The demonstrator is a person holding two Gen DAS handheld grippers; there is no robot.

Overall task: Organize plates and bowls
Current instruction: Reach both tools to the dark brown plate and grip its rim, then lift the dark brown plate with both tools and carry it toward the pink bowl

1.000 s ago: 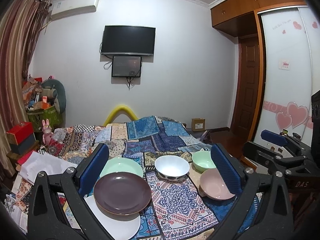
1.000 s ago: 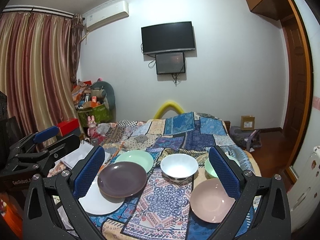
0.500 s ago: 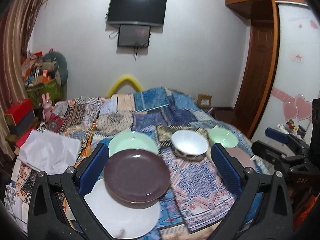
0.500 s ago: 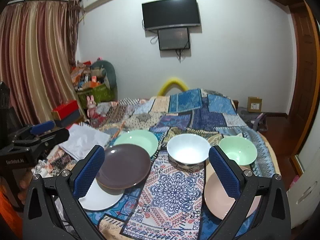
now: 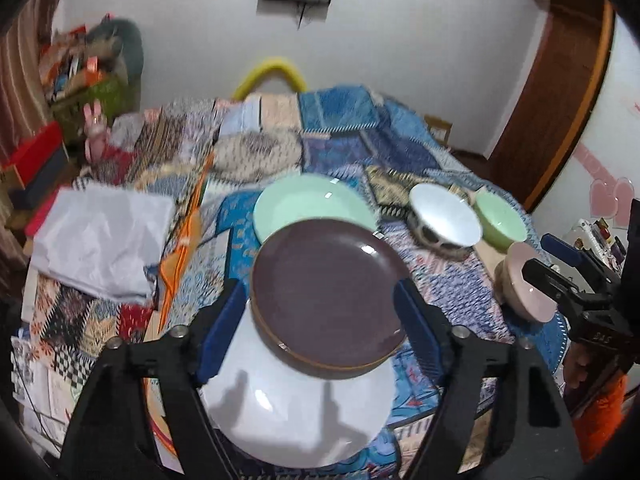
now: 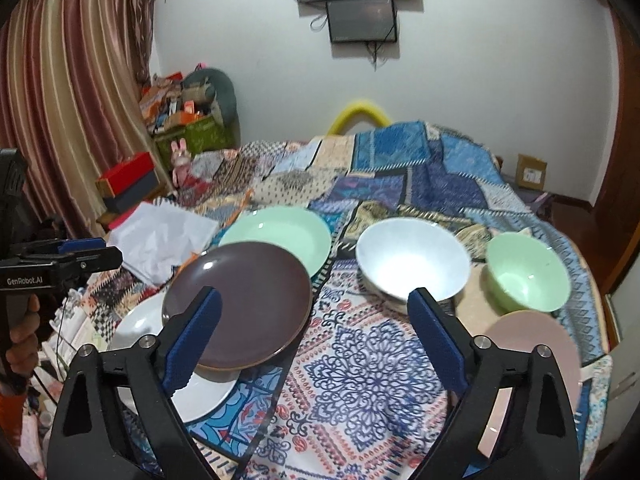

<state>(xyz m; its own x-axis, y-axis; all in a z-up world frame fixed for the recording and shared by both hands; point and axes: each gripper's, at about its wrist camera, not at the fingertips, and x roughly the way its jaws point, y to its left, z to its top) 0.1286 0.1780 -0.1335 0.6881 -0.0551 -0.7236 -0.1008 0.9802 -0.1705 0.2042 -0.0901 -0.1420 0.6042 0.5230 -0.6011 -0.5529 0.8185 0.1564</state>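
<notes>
A patchwork cloth (image 6: pixel 400 344) covers the table. The brown plate (image 5: pixel 326 292) lies on the white plate (image 5: pixel 304 412) at its left edge. Left gripper (image 5: pixel 320 332) and right gripper (image 6: pixel 314 336) both hang spread, empty.

The brown plate (image 6: pixel 238 304) looked glazed and glossy, with small white highlights on its smooth face. The white plate (image 5: pixel 296 412) under it shone the same way, as did the mint plate (image 6: pixel 280 236), the white bowl (image 6: pixel 412 264), the green bowl (image 6: pixel 526 276) and the pink plate (image 6: pixel 532 356). The patchwork cloth (image 6: pixel 360 364) over the bed was matt printed fabric. Crumpled white paper (image 6: pixel 160 236) lay near its left edge. The right gripper (image 6: pixel 314 342) had matt black plastic arms, textured blue pads (image 6: pixel 192 340) and bright metal screws.
</notes>
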